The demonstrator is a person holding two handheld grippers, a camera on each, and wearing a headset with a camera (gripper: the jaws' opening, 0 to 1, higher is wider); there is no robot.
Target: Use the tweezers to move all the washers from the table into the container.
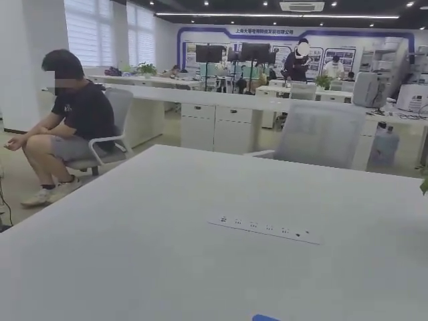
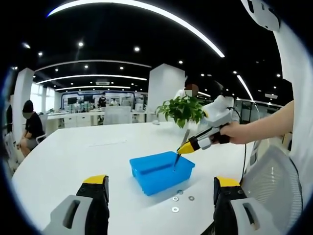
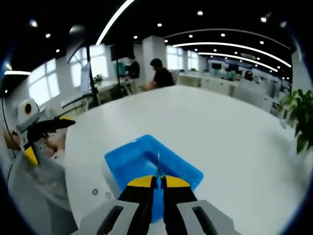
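Seated person [image 1: 70,120], mesh chair [image 1: 319,137], potted plant [image 2: 183,110]

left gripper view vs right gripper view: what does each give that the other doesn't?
Left gripper view: left tool, own jaws wide apart; a hand carrying the right tool, tweezers tip down in the blue container. Right gripper view: right tool's jaws shut on the tweezers, close up. Both: blue container, washers on the table beside it.

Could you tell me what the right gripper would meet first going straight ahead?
Probably the blue container: the right gripper holds tweezers pointing into it, though depth is unclear.
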